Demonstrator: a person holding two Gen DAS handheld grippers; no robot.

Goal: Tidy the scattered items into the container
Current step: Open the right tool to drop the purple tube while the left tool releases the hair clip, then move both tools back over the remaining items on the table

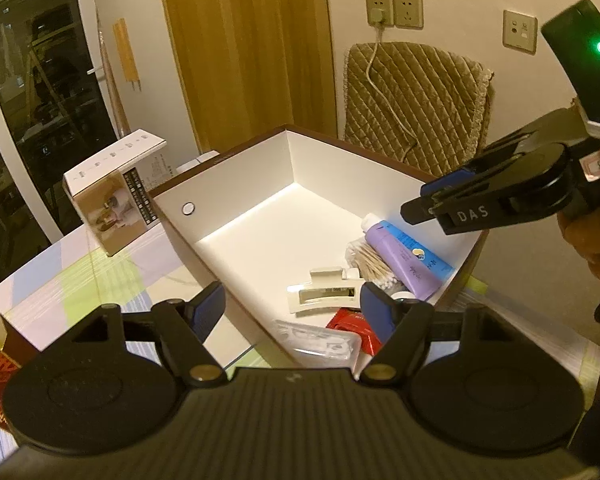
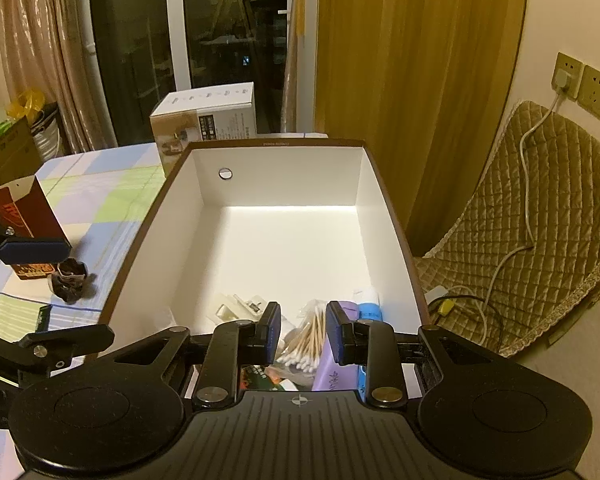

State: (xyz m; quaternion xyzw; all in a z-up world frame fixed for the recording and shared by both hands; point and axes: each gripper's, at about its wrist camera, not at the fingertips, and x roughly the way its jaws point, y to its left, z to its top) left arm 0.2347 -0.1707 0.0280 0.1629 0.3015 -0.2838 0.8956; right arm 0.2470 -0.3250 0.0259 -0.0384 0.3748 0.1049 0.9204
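Both claws empty, left claw [image 1: 292,312] wide, right claw [image 2: 303,332] parted over box [image 2: 392,216] holding swabs [image 2: 310,340]; dark pouch [image 2: 71,282] on surface [image 2: 100,208] risks being missed.

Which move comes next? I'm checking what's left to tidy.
Probably send the left tool, open and empty, to the small dark pouch lying on the tablecloth outside the box; the tube and cotton swabs are already inside.

smooth matt white cardboard box [image 2: 284,240]; glossy purple plastic tube [image 1: 404,258]; quilted cloth chair cover [image 1: 416,100]; checked cloth on the table [image 2: 100,200].
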